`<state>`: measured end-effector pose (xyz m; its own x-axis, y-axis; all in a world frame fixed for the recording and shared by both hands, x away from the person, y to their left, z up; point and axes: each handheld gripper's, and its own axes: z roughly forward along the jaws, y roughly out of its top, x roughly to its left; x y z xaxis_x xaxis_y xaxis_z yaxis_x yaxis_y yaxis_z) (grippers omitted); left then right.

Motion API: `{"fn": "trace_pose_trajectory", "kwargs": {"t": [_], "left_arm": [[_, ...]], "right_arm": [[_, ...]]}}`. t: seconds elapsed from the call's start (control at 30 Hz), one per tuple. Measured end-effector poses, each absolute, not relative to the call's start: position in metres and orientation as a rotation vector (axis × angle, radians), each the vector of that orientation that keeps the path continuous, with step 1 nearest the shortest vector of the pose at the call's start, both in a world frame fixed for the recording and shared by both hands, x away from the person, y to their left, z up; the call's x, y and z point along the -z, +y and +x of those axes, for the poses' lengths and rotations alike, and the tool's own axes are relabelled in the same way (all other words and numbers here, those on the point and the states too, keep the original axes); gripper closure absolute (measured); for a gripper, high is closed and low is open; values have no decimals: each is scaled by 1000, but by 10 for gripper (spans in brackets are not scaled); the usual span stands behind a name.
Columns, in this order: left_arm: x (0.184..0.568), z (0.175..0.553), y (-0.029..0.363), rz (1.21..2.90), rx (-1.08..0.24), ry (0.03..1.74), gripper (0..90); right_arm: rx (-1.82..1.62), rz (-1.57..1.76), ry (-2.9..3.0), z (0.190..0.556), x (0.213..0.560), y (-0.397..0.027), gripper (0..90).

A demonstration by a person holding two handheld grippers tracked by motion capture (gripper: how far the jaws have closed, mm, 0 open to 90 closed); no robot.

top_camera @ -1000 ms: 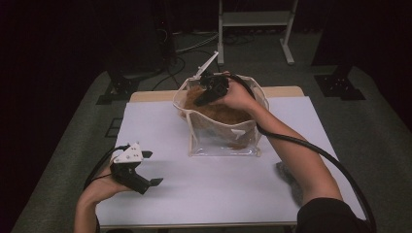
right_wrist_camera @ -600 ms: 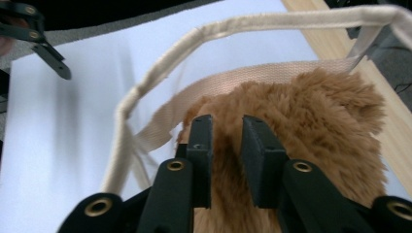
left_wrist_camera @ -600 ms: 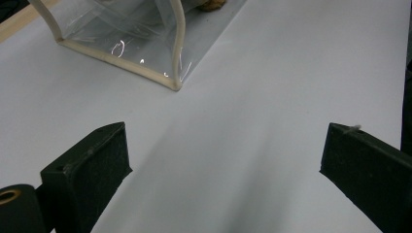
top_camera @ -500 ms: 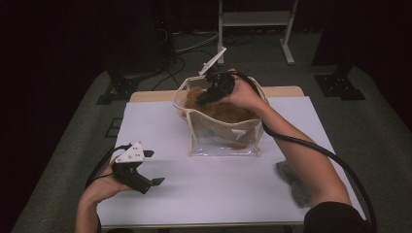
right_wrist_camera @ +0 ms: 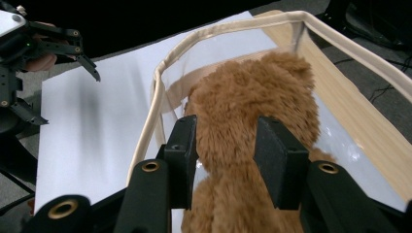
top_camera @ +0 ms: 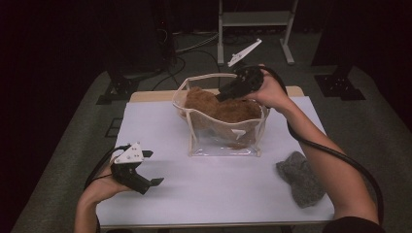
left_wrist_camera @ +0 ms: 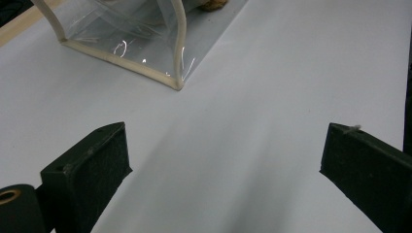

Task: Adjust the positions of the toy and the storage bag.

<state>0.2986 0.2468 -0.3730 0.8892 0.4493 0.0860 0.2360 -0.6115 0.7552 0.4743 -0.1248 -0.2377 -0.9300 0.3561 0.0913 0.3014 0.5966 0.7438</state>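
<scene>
On the bench: a white sheet point(top_camera: 218, 189) covers the top, with the items below set out on it.
Work in hand: packing soft things into a clear bag point(top_camera: 223, 138); judged roughly half done.
Done: brown plush toy point(top_camera: 221, 107) lies inside the bag, bulging to the rim, no longer gripped.
Left: grey cloth point(top_camera: 300, 178) lies on the sheet, well apart from the bag toward the near right corner; it looks like the next item to go in.
Bag, look: transparent walls, cream piping along edges and mouth, standing upright with the mouth wide; glossy highlights on the near wall point(left_wrist_camera: 131, 41).
Plush, look: shaggy tan-brown pile, soft and rounded, filling much of the bag's length point(right_wrist_camera: 252, 111).
Right tool point(top_camera: 228, 92): at the far rim of the bag, above the plush; its jaws have just been opening and stand part-way apart on either side of the fur, the pads not seen pressing on it.
Left tool point(top_camera: 148, 170): resting low over the bare sheet near the left front, jaws wide, nothing between them; the bag's corner is ahead of it.
Off the bench: a white three-cornered plate point(top_camera: 244, 52) lies on the floor beyond.
</scene>
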Motion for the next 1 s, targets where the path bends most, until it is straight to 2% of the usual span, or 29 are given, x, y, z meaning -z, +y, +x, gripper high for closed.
{"fn": "trace_pose_trajectory", "kwargs": {"t": [1.0], "left_arm": [[373, 298, 246, 2256, -348, 491, 30]], "right_arm": [[-1353, 682, 2647, 429, 233, -216, 415]]}}
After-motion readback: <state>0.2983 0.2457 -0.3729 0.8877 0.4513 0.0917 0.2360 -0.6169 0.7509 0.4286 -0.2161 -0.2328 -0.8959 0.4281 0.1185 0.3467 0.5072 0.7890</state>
